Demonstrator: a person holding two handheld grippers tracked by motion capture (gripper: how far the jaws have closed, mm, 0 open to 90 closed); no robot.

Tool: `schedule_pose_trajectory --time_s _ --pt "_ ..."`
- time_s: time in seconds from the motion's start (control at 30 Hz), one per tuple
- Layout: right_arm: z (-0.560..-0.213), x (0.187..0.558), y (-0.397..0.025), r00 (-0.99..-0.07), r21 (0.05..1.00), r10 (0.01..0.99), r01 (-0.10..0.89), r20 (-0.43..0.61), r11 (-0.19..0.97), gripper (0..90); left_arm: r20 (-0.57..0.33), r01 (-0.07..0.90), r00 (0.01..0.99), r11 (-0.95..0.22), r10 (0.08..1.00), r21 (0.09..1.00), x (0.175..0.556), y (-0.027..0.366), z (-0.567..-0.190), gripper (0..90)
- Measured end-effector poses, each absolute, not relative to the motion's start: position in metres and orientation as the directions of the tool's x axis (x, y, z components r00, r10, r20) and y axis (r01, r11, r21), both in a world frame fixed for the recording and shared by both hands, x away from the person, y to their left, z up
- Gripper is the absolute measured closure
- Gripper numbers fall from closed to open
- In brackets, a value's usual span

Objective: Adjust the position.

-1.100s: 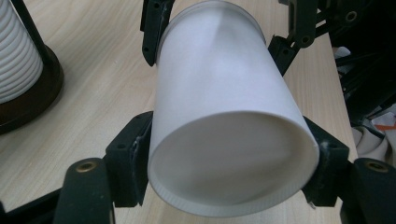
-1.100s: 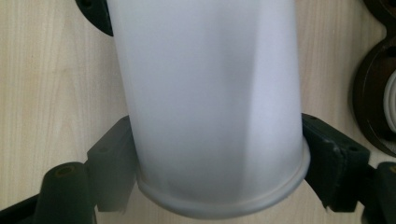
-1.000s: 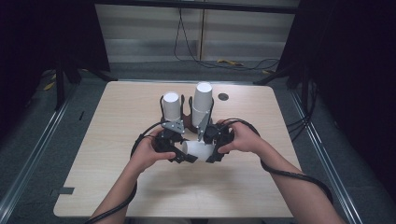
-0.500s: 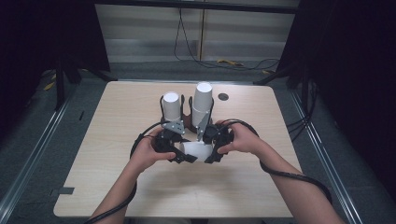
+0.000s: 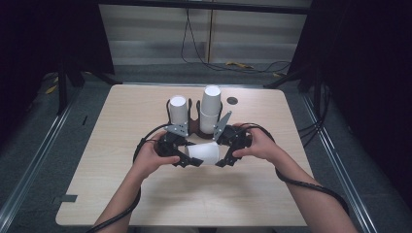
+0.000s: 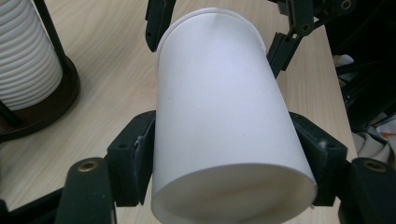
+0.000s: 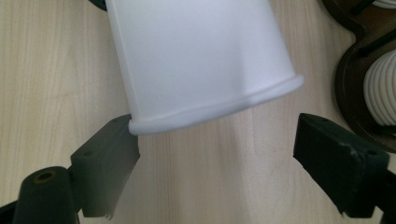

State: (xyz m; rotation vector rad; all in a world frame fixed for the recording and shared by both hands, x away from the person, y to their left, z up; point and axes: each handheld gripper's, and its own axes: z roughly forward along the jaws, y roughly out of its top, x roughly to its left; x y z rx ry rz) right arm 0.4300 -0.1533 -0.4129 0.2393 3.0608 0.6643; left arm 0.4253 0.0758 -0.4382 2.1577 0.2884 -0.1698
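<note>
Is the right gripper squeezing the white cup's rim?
No, in the right gripper view the right gripper has its jaws spread wider than the white cup, with a gap at one side.

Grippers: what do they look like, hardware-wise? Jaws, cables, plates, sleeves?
Both the left gripper and right gripper are black, two-jawed, with blocky black pads and round bolt holes in the jaw arms. Each carries a grey three-cornered plate on top and trails a thick black cable. Forearms are bare, no sleeves in view.
</note>
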Motion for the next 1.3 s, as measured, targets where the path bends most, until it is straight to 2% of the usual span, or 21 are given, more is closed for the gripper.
schedule_pose_trajectory --time_s 1.3 --pt "-0.438 0.428 -0.191 -0.964 0.629 0.254 0.244 0.075 0.739 13.9 -0.237 0.293 0.956 -0.545 0.172 0.785 0.428 0.083 -0.436 31.7"
